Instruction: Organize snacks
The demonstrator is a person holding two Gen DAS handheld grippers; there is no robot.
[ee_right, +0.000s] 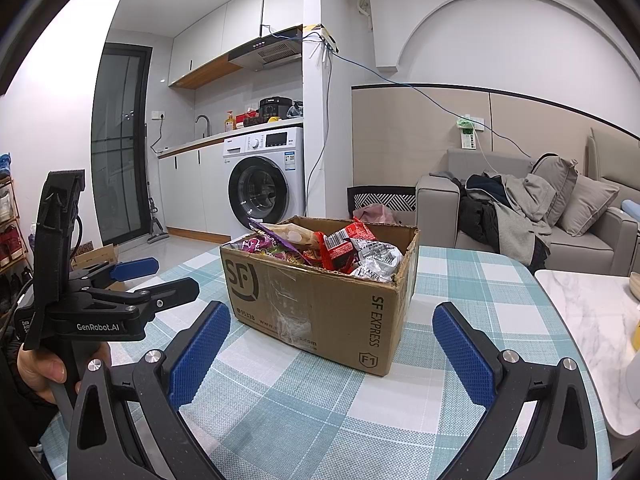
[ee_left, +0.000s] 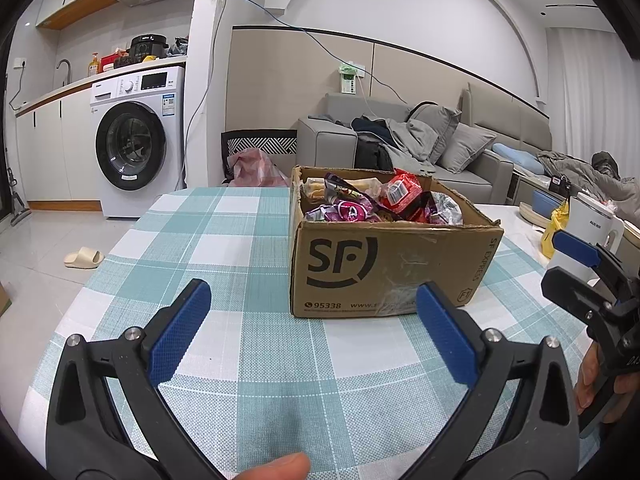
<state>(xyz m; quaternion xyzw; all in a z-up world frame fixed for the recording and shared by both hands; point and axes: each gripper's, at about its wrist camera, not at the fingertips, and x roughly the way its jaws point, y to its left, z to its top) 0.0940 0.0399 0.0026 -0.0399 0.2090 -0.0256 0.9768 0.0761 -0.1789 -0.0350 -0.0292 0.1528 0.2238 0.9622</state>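
Carefully, with both jaws spread and empty, I'd approach the snack-filled cardboard box (ee_left: 384, 256) from above, picking one packet.

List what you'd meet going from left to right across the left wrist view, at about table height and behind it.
Washing machine → pink bag on the floor → cardboard box of snacks → grey sofa → yellow bag → white kettle.
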